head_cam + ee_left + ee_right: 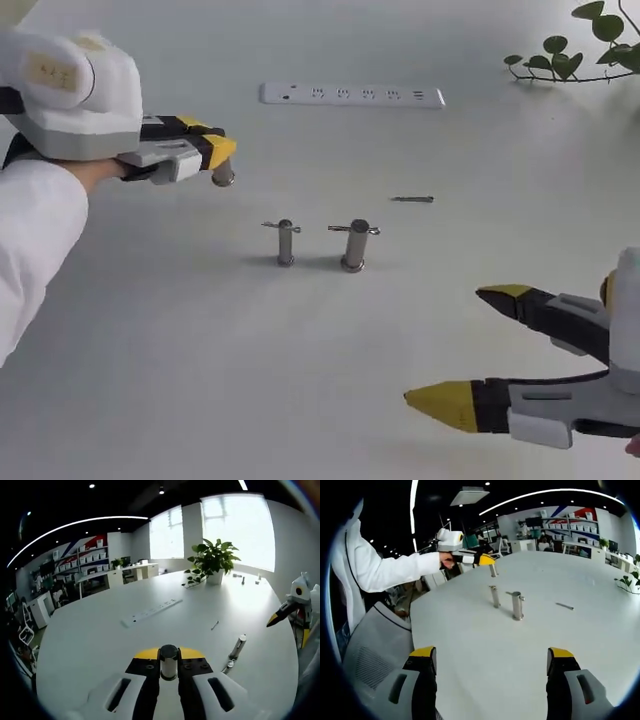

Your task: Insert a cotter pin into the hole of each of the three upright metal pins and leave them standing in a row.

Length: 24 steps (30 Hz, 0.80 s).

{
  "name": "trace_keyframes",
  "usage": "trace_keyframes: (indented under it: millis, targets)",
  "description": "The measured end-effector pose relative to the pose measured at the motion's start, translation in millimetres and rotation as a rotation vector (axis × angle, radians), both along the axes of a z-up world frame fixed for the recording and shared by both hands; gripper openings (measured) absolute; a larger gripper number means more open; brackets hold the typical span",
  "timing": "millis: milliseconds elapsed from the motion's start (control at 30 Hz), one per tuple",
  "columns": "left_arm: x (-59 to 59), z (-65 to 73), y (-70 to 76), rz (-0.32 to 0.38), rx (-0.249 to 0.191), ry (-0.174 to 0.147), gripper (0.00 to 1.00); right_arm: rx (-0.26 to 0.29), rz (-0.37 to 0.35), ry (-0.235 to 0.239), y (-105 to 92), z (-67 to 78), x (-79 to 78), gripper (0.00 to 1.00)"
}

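Starting with the white desk: the right gripper is held with jaws wide apart, empty; the left gripper is clamped on the third metal pin, near two fitted pins. The loose cotter pin, lying behind them, could be flicked away if pinched off-centre.

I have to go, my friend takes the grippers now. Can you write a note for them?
Left gripper: shut on the third pin, out to the left of the others.
Right gripper: open, empty.
Done: two pins stand side by side on the table, each with a cotter pin through it.
Left: the loose cotter pin lies behind them; it goes into the third pin, which then joins the row.
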<state>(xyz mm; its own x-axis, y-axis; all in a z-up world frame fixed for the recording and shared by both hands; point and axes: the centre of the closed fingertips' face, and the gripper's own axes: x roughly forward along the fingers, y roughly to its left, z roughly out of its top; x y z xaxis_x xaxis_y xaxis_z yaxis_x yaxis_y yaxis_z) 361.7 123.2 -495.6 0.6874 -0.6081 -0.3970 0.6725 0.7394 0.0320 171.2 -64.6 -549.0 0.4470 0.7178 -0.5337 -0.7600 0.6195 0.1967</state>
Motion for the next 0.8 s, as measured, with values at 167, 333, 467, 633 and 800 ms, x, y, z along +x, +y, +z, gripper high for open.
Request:
trace_keyframes:
  millis: [167,333,467,633,800]
  targets:
    - [-36.8,11.9,-6.9,-0.019,-0.007,0.017,0.1,0.002,-0.001,-0.021,-0.3,5.1,-4.1,0.9]
    - [-67.0,9.9,-11.2,-0.01,0.015,0.023,0.1,0.011,-0.003,-0.043,0.7,12.3,-8.2,0.9]
    - [-88.1,7.5,-17.2,0.002,-0.006,0.035,0.1,0.017,-0.015,-0.056,-2.4,16.8,-10.2,0.9]
    - [-104.8,-3.3,-25.0,0.015,-0.008,0.056,0.1,0.013,-0.028,-0.062,-5.4,18.7,-14.5,0.9]
    - [-119.1,-21.7,-35.2,0.011,0.002,0.084,0.1,0.021,-0.046,-0.063,-6.0,18.9,-19.2,0.9]
